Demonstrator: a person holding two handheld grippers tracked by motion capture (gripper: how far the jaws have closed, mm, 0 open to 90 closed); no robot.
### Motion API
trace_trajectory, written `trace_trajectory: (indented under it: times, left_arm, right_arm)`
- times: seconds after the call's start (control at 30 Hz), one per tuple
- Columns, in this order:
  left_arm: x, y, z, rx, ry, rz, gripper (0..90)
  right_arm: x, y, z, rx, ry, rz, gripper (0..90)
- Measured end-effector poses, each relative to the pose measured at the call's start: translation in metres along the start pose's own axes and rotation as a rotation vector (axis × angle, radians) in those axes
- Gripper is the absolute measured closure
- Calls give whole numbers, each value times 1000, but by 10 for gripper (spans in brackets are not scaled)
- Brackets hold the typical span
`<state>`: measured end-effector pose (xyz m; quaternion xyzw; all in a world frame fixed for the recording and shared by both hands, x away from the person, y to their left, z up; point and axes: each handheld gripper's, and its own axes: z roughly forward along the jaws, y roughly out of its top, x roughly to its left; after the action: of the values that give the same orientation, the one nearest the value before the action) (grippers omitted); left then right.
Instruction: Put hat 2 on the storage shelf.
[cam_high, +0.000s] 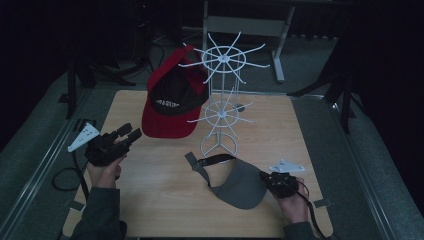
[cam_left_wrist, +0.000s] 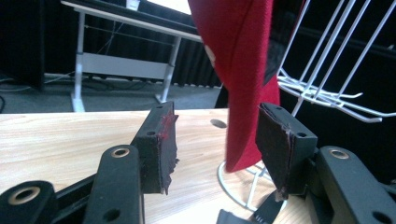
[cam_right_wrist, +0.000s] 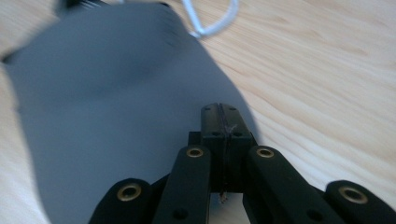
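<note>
High view: unreadable white lettering (cam_high: 169, 103)

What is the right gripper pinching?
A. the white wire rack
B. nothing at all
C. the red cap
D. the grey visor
D. In the right gripper view the right gripper has its jaws shut flat together over the edge of the grey visor, and in the high view it sits at that visor's brim on the table.

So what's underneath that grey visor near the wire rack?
The grey visor lies on the wooden table, its strap curling toward the white wire rack. The right hand-held gripper is shut at its edge. Whatever lies beneath its brim is covered.
</note>
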<state>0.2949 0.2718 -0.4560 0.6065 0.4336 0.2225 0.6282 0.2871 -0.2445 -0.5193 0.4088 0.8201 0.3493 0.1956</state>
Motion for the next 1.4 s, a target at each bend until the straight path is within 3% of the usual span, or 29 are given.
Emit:
trace_trajectory:
  times: [0.1, 0.47, 0.77, 0.97, 1.1, 1.4]
  left_arm:
    - [2, -1, -2, -2, 5, -8, 485]
    - [6, -11, 2, 43, 31, -20, 485]
    - [8, -16, 2, 57, 39, -36, 485]
    - [10, -16, -1, 58, 46, -39, 485]
    - [10, -16, -1, 59, 46, -39, 485]
    - [9, -16, 1, 63, 49, -37, 485]
  right_arm:
    - [15, 13, 5, -10, 49, -34, 900]
    - [56, 60, 18, -57, 135, -155, 900]
    - [88, 85, 48, 14, 202, -224, 831]
    - [106, 87, 70, 70, 207, -246, 687]
    - [111, 87, 78, 95, 203, -236, 650]
    - [113, 86, 97, 146, 178, -162, 571]
